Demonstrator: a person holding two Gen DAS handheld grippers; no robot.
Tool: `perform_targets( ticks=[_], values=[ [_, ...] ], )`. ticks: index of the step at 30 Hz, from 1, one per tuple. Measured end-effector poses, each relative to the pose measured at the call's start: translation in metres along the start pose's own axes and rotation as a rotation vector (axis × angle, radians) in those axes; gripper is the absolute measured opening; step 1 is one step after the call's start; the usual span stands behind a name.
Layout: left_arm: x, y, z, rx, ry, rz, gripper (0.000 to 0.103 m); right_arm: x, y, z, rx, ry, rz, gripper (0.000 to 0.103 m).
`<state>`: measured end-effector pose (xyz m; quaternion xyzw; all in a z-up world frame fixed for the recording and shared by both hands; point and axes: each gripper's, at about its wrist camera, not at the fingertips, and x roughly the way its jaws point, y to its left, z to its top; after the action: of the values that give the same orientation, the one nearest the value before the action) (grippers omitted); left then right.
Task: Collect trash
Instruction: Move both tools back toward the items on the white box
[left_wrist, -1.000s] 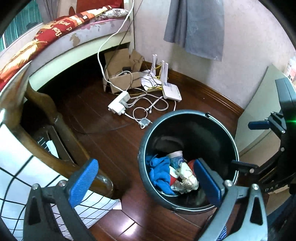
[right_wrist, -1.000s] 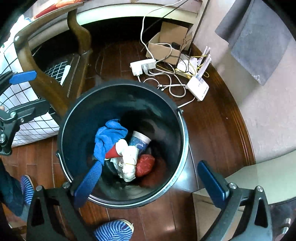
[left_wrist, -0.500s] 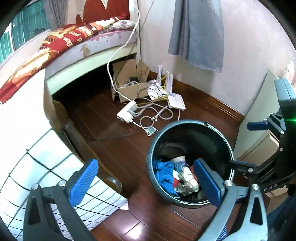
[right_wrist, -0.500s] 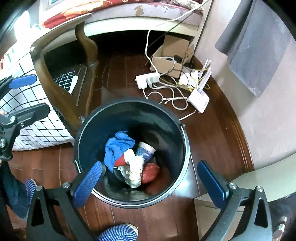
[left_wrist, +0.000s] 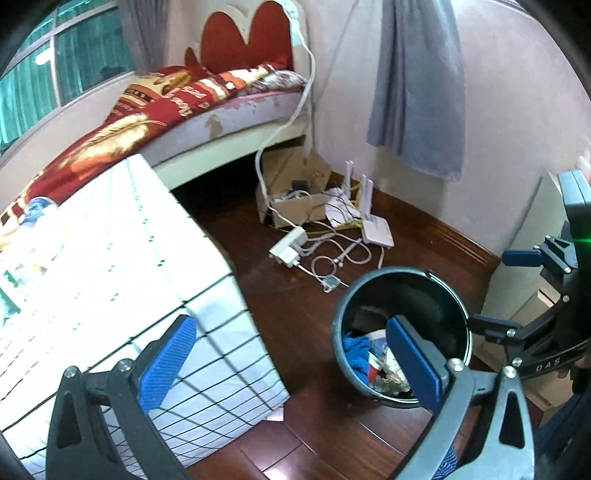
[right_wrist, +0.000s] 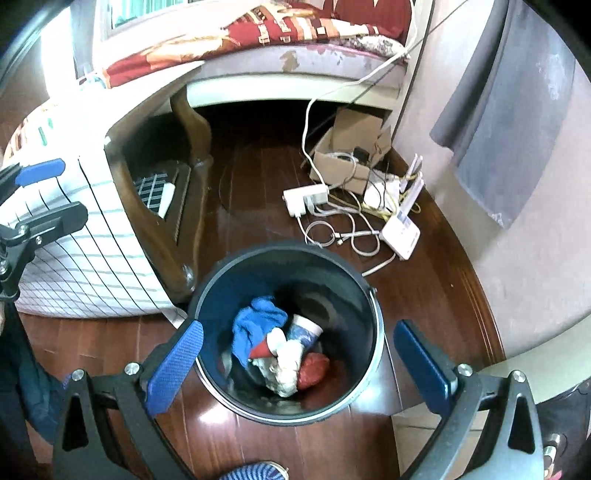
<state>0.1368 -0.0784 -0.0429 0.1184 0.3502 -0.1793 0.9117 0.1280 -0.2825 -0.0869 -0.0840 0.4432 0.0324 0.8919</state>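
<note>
On the wooden floor (right_wrist: 424, 295) beside the cloth-covered desk (right_wrist: 92, 266), the dark trash bin (right_wrist: 364, 295) stands upright with a blue cloth (right_wrist: 255, 325), a paper cup (right_wrist: 304, 330) and crumpled red and white scraps lying at its bottom. Your right claw (right_wrist: 295, 363) hangs above the bin with its jaws spread wide and nothing between them. Your left claw (left_wrist: 291, 363) is just as wide open and empty, over the desk's edge and the bin's near side.

Dark round bin (right_wrist: 364, 295) upright on floor; crumpled trash (right_wrist: 280, 350) inside.
</note>
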Motion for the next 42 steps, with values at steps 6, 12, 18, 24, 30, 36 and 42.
perform_targets(
  ticks=[6, 12, 18, 24, 30, 36, 42],
  values=[
    [-0.016, 0.022, 0.000, -0.046, -0.031, 0.037, 0.103, -0.015, 0.018, 0.019, -0.023, -0.056, 0.022, 0.103],
    [-0.033, 0.046, -0.005, -0.094, -0.053, 0.077, 0.103, -0.022, 0.043, 0.038, -0.067, -0.101, 0.043, 0.103],
    [-0.046, 0.075, -0.012, -0.153, -0.068, 0.120, 0.103, -0.027, 0.070, 0.060, -0.093, -0.148, 0.116, 0.103],
    [-0.062, 0.111, -0.024, -0.223, -0.084, 0.166, 0.103, -0.029, 0.102, 0.084, -0.098, -0.191, 0.214, 0.103],
    [-0.080, 0.153, -0.042, -0.282, -0.101, 0.235, 0.103, -0.027, 0.144, 0.110, -0.129, -0.206, 0.252, 0.103],
    [-0.094, 0.201, -0.064, -0.367, -0.091, 0.300, 0.102, -0.026, 0.181, 0.135, -0.092, -0.203, 0.316, 0.103],
    [-0.103, 0.253, -0.084, -0.442, -0.074, 0.375, 0.098, -0.021, 0.225, 0.155, -0.135, -0.215, 0.328, 0.103]
  ],
)
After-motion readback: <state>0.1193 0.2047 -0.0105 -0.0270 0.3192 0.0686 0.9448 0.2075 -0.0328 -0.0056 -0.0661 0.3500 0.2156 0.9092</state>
